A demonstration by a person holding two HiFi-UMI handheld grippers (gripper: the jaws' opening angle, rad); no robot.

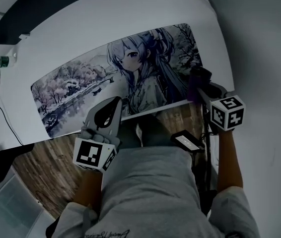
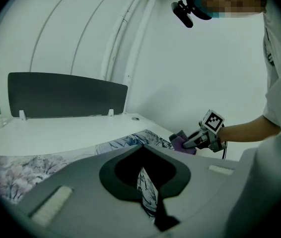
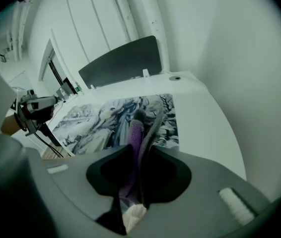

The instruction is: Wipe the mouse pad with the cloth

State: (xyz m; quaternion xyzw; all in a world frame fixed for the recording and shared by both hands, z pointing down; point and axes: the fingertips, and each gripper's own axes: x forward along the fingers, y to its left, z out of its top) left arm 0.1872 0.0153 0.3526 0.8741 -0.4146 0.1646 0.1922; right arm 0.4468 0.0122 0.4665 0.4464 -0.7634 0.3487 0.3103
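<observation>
**Holding arrangement.** The left claw (image 1: 111,107), low and left of centre in the head view, is closed on the near edge of the mouse pad (image 1: 81,83). Its own view shows a strip of the printed pad pinched between the jaws. This appears to be an anchoring grip, meant to stop the pad sliding on the white surface (image 1: 130,19) under the wiping strokes.

The right claw (image 1: 200,83), at centre right of that frame, is clamped on a purple cloth (image 3: 132,138). The cloth stands folded between the jaws and points at the pad's right end. The head view puts it over that end, but no view confirms it is pressed onto the pad.

**Position of task item.** The pad lies flat across the middle of the head view, with its long side running from lower left to upper right. Its near edge sits at the rim of the surface (hence the easy pinch).

**Count.**
- Mouse pad: one.
- Cloth: one.
- Claws: two, both closed on something.
- Bottle (image 1: 0,61): one, at upper left and well apart from the pad.
- Dark back panel (image 2: 66,95): one, upright behind the surface.

**Assessment.** The wipe is set up at the right end, and most of the pad is not yet covered.
</observation>
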